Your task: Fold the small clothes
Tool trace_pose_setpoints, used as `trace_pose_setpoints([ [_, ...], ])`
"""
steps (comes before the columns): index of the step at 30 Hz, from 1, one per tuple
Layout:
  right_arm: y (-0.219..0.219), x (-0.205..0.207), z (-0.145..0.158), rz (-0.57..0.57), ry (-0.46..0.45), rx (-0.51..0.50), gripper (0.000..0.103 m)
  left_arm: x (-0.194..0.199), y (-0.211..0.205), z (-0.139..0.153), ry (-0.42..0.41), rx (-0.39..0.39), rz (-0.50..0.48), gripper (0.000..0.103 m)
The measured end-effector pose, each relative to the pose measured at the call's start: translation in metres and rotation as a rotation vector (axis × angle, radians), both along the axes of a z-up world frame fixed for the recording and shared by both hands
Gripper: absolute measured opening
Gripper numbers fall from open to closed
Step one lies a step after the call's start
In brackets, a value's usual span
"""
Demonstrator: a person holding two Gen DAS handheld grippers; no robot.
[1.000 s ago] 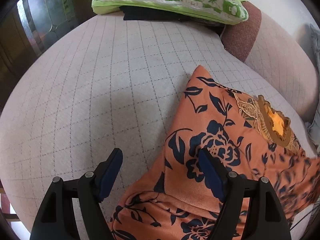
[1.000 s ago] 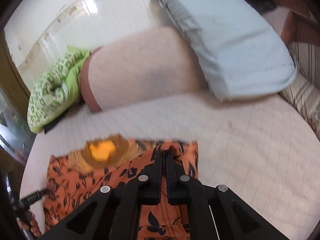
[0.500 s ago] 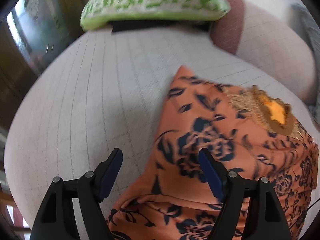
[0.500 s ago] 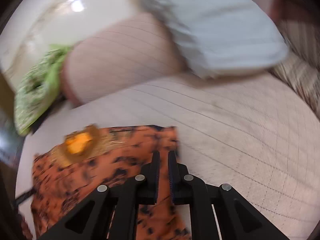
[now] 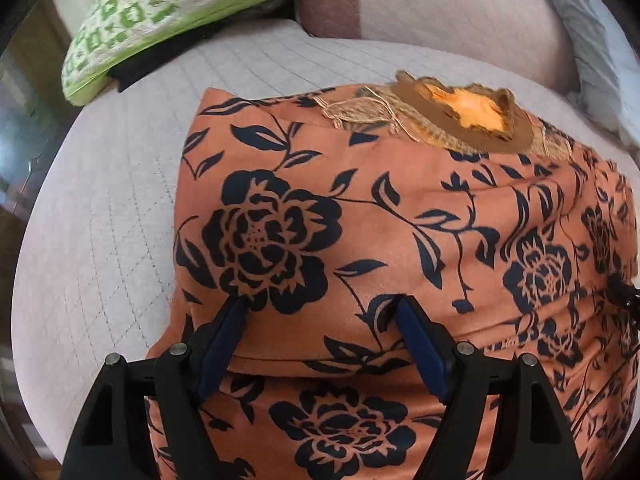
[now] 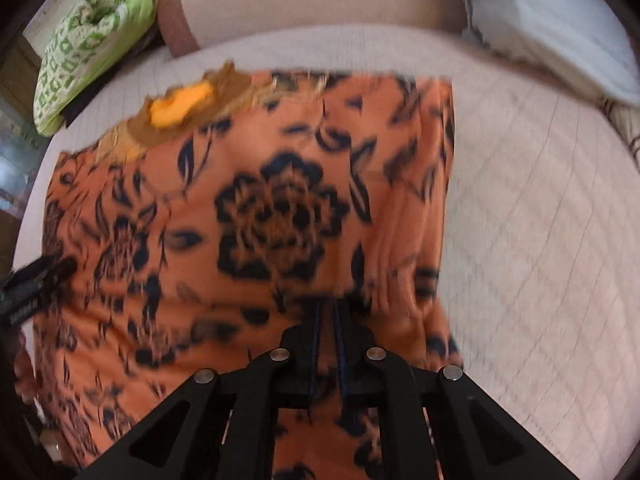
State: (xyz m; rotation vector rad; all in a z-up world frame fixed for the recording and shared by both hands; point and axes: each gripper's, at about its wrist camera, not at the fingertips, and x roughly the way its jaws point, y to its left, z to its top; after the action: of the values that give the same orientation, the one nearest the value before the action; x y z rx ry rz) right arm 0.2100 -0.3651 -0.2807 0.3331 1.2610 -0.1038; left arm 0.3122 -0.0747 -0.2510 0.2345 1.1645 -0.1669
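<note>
An orange garment with black flowers lies on the pale quilted bed, its brown and gold neckline at the far edge. A folded layer lies over its near part. My left gripper is open, its blue pads on either side of the fold's edge, low over the cloth. My right gripper is shut on a pinch of the garment at its near right part. The tip of the left gripper shows at the left edge of the right wrist view.
A green and white patterned pillow lies at the far left of the bed. A pale bolster and a grey-white folded blanket lie along the far side. Dark furniture stands past the bed's left edge.
Both grippers have come forward over the garment, which now fills both views. The right gripper stays shut on the cloth and has carried a layer over; the left stays open.
</note>
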Motion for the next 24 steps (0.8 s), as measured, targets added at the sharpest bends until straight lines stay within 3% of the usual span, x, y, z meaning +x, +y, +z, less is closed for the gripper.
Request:
trace_pose_setpoints([
  [5,-0.025,-0.018,-0.001,-0.085,-0.088,0.122,0.009,0.004,0.018,0.008,-0.02,-0.075,0.044,0.079],
  [9,-0.022,-0.031,0.02,-0.086,-0.215,0.043,0.01,0.004,0.025,0.023,-0.093,-0.109,0.061,0.079],
  [12,-0.022,-0.032,0.035,-0.088,-0.329,0.06,0.01,0.006,0.013,0.016,-0.064,-0.144,0.048,0.079],
  [14,-0.019,-0.023,0.023,-0.081,-0.287,0.001,0.012,0.006,0.001,0.005,-0.026,-0.113,0.031,0.079],
  [16,-0.006,-0.015,0.0,-0.063,-0.173,-0.071,0.013,0.005,-0.008,-0.008,-0.034,-0.036,0.01,0.08],
  [18,-0.004,-0.018,-0.007,-0.061,-0.198,-0.095,0.013,0.002,-0.017,-0.006,-0.066,0.01,-0.008,0.08],
  [24,0.024,-0.025,0.021,-0.019,-0.26,-0.25,0.013,-0.008,-0.028,0.021,-0.153,-0.079,-0.032,0.08],
])
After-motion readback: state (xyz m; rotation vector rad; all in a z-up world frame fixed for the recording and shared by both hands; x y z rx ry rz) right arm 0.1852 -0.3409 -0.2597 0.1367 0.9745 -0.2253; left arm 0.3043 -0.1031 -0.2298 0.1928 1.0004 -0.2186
